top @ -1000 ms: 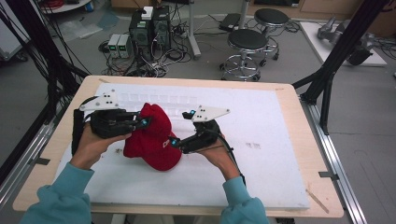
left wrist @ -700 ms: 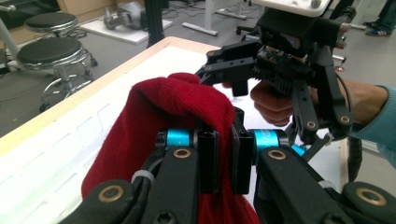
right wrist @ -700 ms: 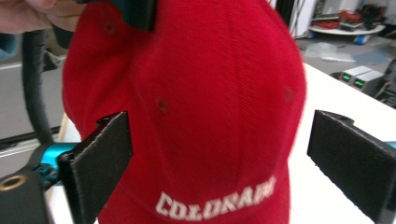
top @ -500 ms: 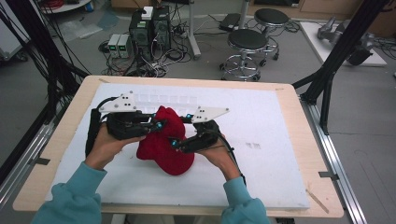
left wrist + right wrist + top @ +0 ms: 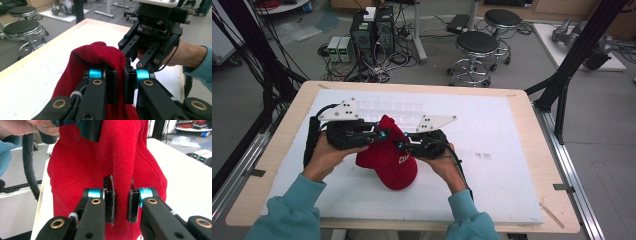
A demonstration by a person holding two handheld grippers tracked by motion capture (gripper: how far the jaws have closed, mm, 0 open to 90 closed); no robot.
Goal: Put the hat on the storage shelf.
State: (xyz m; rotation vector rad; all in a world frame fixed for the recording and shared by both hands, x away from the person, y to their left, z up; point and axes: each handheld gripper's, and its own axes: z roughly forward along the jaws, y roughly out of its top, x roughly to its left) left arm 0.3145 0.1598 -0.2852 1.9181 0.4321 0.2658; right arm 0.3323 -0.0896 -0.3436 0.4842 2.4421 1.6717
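White padding covers the table (image 5: 512, 150) under you, with stools and computer gear on the floor beyond, and right between your two tools sits the red knit cap (image 5: 387, 160). Your left gripper (image 5: 382, 136) is clamped on a fold of the knit near the crown, jaws pinched tight with red fabric squeezed between them, lifting that side into a peak just ahead of its tips. Your right gripper (image 5: 402, 146) has just been closing, and now its pads bite a ridge of the same cap (image 5: 120, 157) directly in front of them, fabric bunched in the gap. Both grips face each other across the crown, close together, so it looks like you want two anchor points to spread or reshape the cap. The brim end trails toward you, resting on the padding, below and behind both jaws.
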